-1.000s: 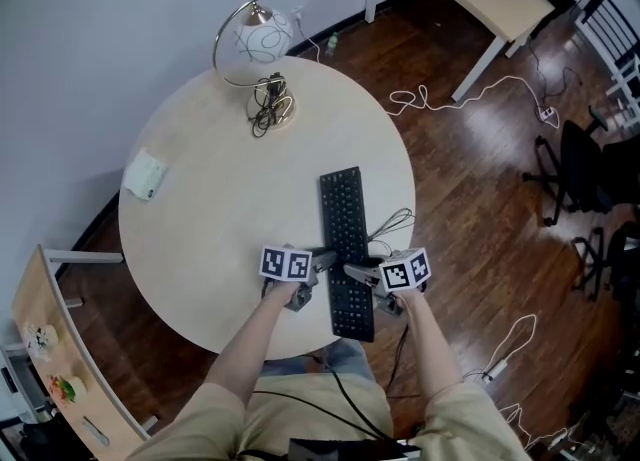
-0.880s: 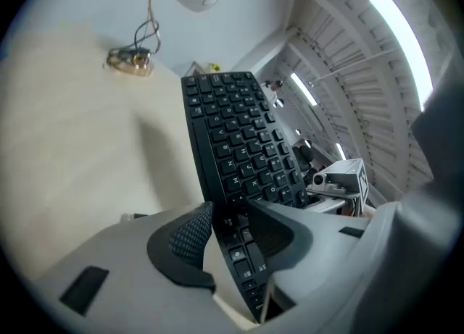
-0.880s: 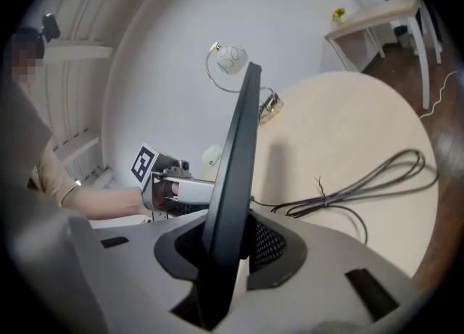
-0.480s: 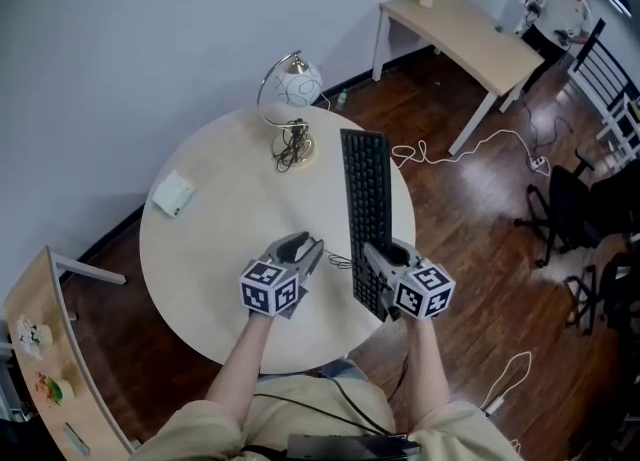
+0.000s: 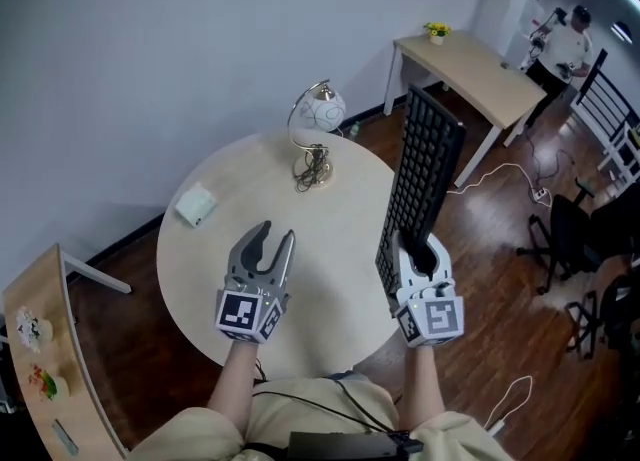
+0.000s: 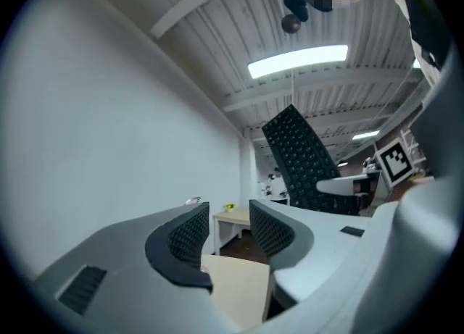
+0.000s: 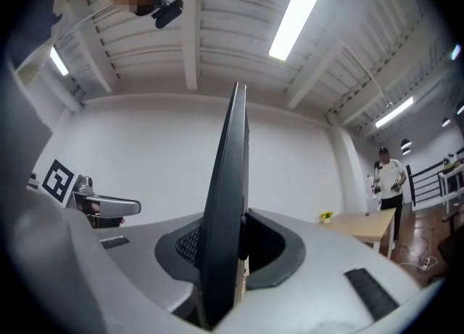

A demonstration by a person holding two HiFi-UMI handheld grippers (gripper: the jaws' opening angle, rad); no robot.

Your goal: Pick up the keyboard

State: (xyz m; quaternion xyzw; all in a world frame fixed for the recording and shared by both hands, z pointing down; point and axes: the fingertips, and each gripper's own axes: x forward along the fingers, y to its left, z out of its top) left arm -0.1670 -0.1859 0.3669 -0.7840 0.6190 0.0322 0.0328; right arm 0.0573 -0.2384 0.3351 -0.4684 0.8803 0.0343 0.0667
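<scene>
The black keyboard [image 5: 420, 184] is off the round table and stands almost on end in the air, keys facing left. My right gripper [image 5: 420, 249] is shut on its lower end. In the right gripper view the keyboard [image 7: 228, 209] rises edge-on between the pads of that gripper [image 7: 225, 245]. My left gripper [image 5: 272, 239] hovers over the table to the left of the keyboard, apart from it. Its jaws are opening with nothing between them, and the left gripper view shows the gap of the left gripper [image 6: 228, 231] empty, with the keyboard [image 6: 304, 159] at the right.
The round table [image 5: 250, 249] carries a globe lamp [image 5: 318, 114] with a coiled cord and a small white pack [image 5: 196, 205]. Behind stands a long wooden desk [image 5: 480, 74], with a person [image 5: 565, 44] beyond it. Office chairs [image 5: 590, 229] and loose cables are on the floor at right.
Both grippers have risen. The keyboard left the table and tipped up on end in the right gripper. The left gripper let go of it and its jaws parted.
</scene>
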